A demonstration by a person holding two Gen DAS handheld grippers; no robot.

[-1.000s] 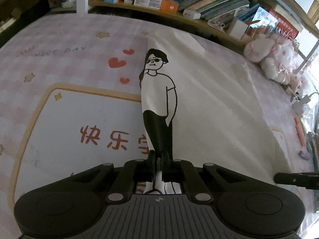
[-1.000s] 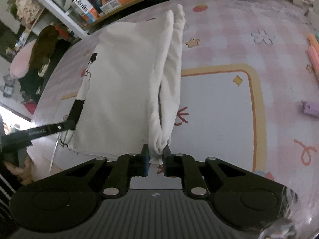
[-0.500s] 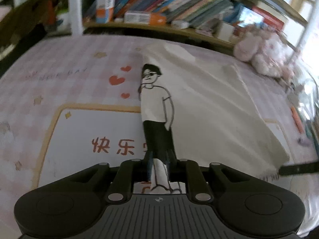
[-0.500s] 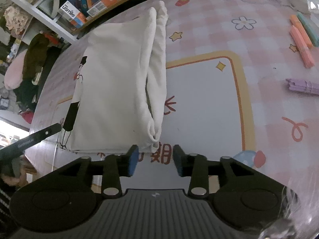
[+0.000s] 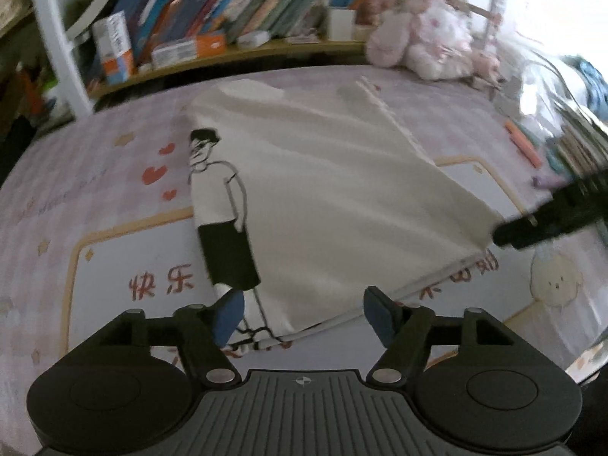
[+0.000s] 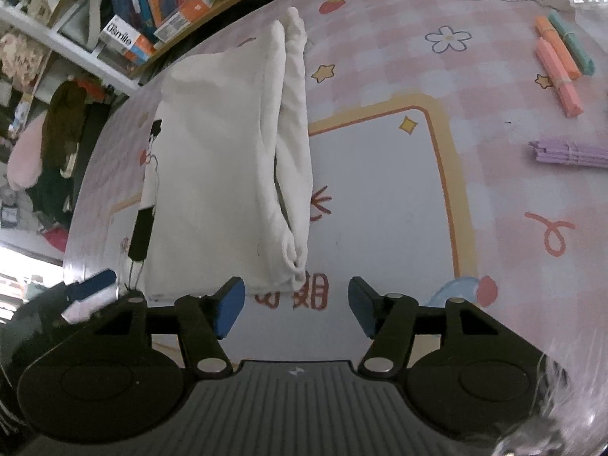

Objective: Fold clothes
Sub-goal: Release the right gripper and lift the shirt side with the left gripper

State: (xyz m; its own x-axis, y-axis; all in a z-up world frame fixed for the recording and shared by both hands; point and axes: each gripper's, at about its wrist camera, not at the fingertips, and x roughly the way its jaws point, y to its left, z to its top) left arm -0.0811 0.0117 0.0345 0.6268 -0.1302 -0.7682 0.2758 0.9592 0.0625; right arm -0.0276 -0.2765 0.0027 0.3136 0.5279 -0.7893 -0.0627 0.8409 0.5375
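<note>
**Left wrist view: folded shirt down, both tongs free**

Left wrist view: white T-shirt (image 5: 334, 190) flat on the pink play mat (image 5: 95, 197), folded into a long panel, printed figure (image 5: 218, 209) along its left edge; long axis straight away from both tongs toward the bookshelf (image 5: 212, 26). Left gripper (image 5: 300, 315) spread wide, nothing between the pads, just short of the near hem at the figure's corner; right gripper (image 6: 290, 307) likewise parted and unloaded, just short of the opposite near corner, below the rolled side fold (image 6: 292, 144). Near hem square across both, neither clearly closer. Probably next: a lengthwise fold, near hem carried toward the far end. Bare mat on either side; markers (image 6: 558, 64) and purple bundle (image 6: 573, 152) well apart to the right; plush toys (image 5: 429, 41) beyond the far edge.
</note>
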